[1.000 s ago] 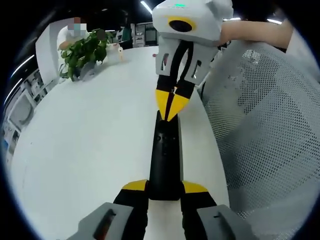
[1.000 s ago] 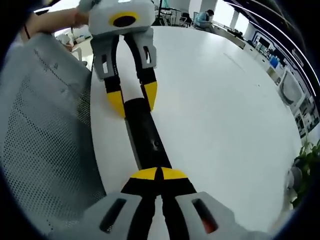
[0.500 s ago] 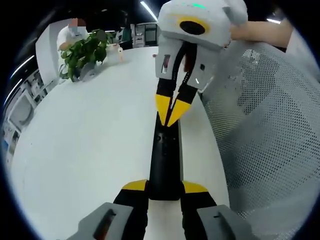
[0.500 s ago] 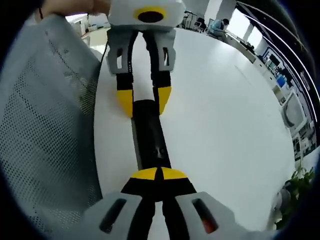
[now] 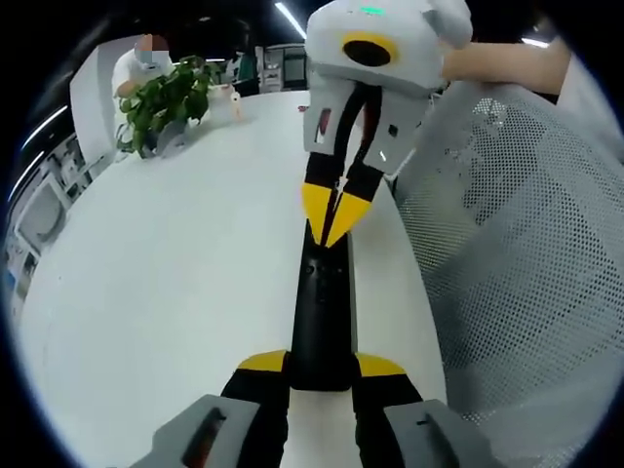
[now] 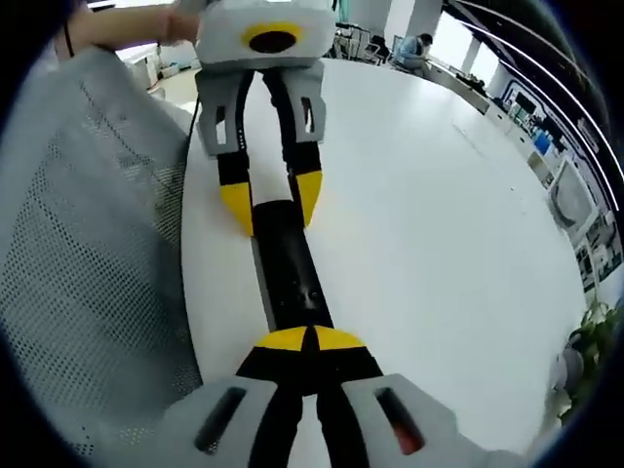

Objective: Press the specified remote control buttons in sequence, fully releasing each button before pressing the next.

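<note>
Black remote control [image 5: 321, 304] lies lengthwise on the white table [image 5: 166, 283], near the edge beside a grey mesh chair back [image 5: 507, 244]. I see my left gripper [image 5: 322, 368] clamped on its near end, yellow-tipped jaws against both sides. In the left gripper view, my right gripper [image 5: 333, 219] comes down steeply from above, jaws together, tips meeting the remote's far end; whether a button is depressed I cannot tell. The right gripper view confirms: closed tips [image 6: 309, 340] on the remote [image 6: 291, 276], left gripper [image 6: 271, 205] straddling the opposite end. Potted plant [image 5: 166, 102] sits at the far table edge.
</note>
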